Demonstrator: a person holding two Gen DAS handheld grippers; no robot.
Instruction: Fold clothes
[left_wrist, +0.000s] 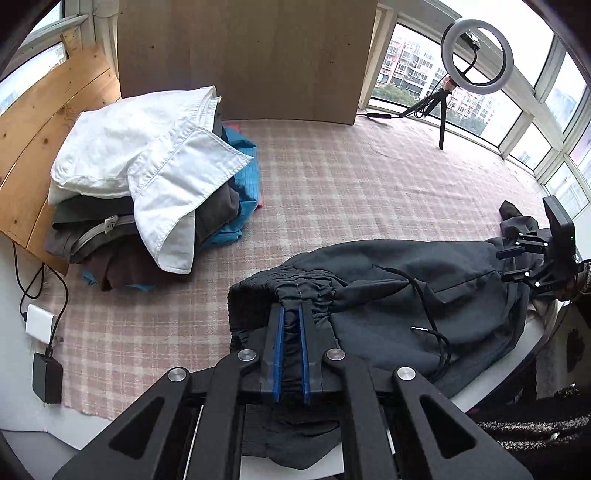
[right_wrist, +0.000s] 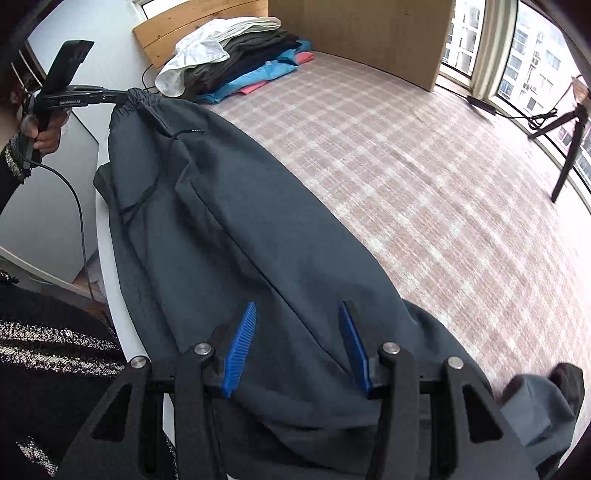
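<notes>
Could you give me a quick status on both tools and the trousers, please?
Left tool shut on trousers waistband. Right tool open over the leg. Clothes pile well clear.

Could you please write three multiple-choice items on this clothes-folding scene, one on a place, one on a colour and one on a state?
1. Where does the stack of folded clothes lie?
A. at the far side of the checked cloth, by the wooden board
B. on the floor under the ring light
C. on top of the dark trousers

2. What colour is the garment on top of that stack?
A. red
B. white
C. yellow

3. How does the left gripper stand?
A. wide open above bare cloth
B. shut on the elastic waistband of the dark trousers
C. shut on the ring light's stand

Answers:
1 A, the stack lies on the checked cloth next to the wooden board.
2 B, a white garment lies uppermost.
3 B, its blue pads pinch the gathered waistband.
</notes>
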